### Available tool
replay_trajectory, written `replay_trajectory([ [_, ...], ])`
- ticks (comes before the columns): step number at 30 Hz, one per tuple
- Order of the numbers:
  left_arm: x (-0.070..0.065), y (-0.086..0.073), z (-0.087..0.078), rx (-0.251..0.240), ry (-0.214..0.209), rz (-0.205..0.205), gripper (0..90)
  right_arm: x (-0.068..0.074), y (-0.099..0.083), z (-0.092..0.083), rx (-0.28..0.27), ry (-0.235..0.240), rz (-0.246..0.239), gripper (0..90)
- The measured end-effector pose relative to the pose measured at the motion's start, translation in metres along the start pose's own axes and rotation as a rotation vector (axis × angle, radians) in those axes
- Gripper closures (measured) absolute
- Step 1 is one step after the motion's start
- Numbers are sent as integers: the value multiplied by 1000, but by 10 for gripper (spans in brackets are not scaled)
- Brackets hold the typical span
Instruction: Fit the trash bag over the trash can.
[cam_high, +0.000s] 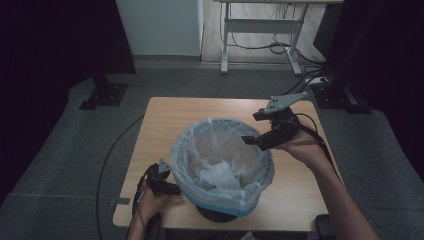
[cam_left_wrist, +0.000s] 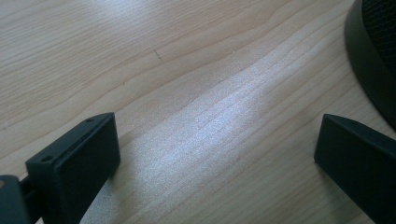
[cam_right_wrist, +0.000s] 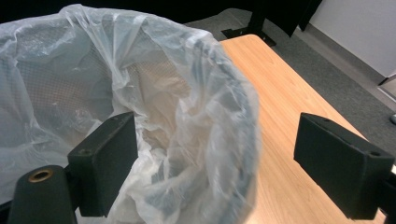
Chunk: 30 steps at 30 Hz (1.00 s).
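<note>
The translucent plastic liner (cam_right_wrist: 196, 93) of the black mesh bin (cam_high: 220, 214) is approached at three o'clock by the right gripper (cam_high: 251, 140), its fingers (cam_right_wrist: 105, 158) spread wide and empty, for grasping the rim, while the left gripper (cam_high: 167, 187), also wide open and empty, is rested on the wooden tabletop (cam_left_wrist: 187, 70) at eight o'clock.

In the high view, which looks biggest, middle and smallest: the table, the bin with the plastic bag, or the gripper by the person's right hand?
1. Table, biggest.
2. Bin with the plastic bag, middle.
3. Right gripper, smallest, though it is held above the table, nearer the camera.
</note>
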<state>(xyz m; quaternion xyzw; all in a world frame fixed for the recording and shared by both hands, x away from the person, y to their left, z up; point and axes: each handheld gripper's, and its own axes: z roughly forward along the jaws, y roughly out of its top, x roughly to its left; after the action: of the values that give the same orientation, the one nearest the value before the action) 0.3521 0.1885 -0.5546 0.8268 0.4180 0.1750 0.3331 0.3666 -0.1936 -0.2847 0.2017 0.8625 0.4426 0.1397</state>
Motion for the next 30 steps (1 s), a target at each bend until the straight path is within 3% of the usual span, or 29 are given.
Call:
replay_trajectory([
  [11,0,0,0,0,0,0,0,-17,-25,-21,-40,-43,47,131],
  [24,0,0,0,0,0,0,0,-31,-60,-31,-14,-117,73,131],
  [30,0,0,0,0,0,0,0,-36,-74,-34,-15,-120,99,131],
])
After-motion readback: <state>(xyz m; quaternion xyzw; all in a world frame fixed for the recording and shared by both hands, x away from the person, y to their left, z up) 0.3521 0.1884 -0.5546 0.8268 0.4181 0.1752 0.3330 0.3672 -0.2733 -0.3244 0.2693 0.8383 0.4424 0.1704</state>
